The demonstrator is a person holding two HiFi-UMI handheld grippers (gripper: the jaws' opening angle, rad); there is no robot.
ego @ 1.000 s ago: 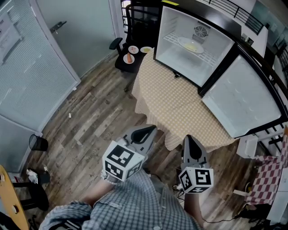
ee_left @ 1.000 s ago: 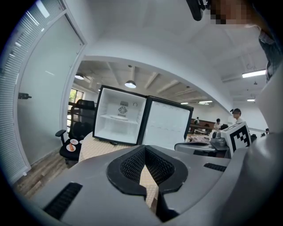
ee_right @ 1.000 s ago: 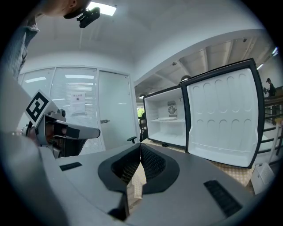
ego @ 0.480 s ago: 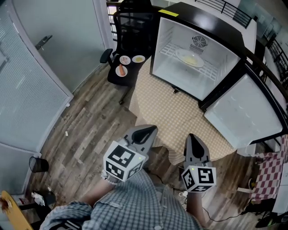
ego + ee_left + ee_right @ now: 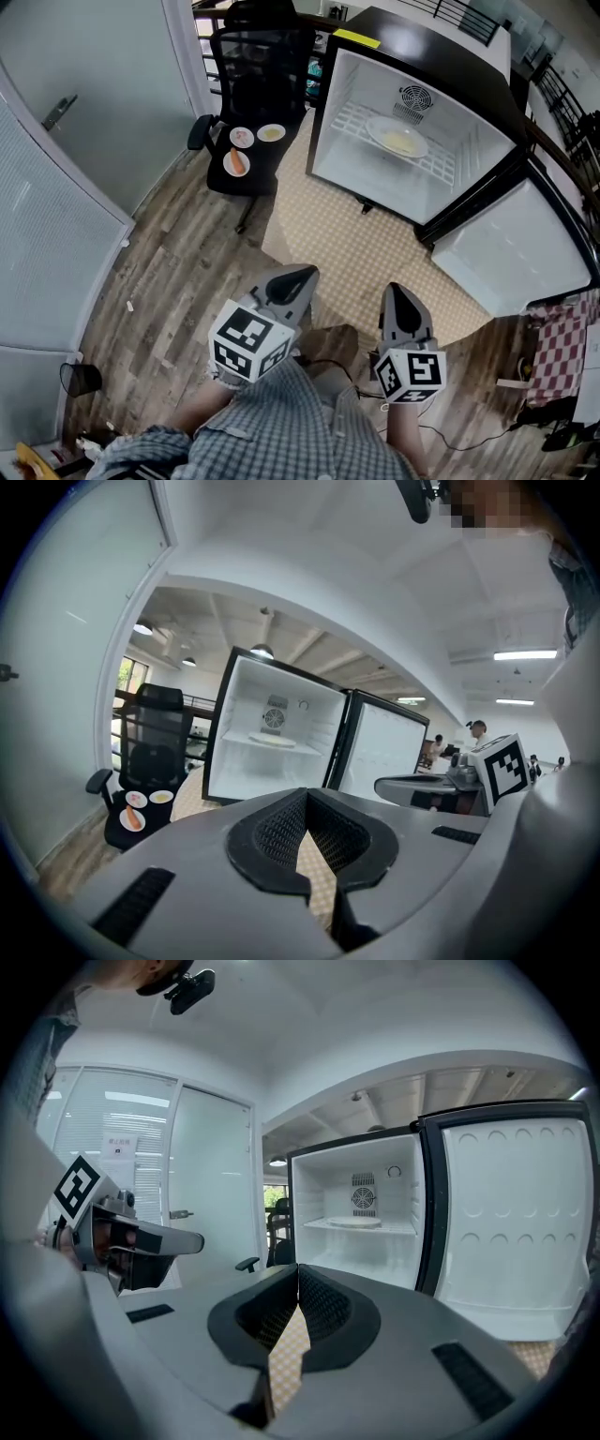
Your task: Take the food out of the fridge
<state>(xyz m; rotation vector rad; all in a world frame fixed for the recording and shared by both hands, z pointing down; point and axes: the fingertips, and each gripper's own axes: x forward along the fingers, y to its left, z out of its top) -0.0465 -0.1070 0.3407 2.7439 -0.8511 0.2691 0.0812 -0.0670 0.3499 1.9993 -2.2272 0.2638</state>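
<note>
A small black fridge (image 5: 424,45) stands open on a table with a checked cloth (image 5: 375,267). On its wire shelf lies a white plate of pale food (image 5: 397,141), also seen in the left gripper view (image 5: 272,742) and the right gripper view (image 5: 354,1223). My left gripper (image 5: 298,277) hovers at the table's near edge, shut and empty (image 5: 306,794). The right gripper (image 5: 398,298) is beside it, jaw tips together with nothing held (image 5: 298,1269). Both point at the fridge and are well short of it.
The fridge door (image 5: 511,253) swings open to the right. A black office chair (image 5: 246,112) left of the table carries three small plates (image 5: 246,148) of food on its seat. A glass partition with a door (image 5: 56,150) runs along the left. The floor is wood.
Both grippers have moved forward to the table's near edge. The fridge and the chair with plates sit lower and closer in the head view. The jaws remain shut.
</note>
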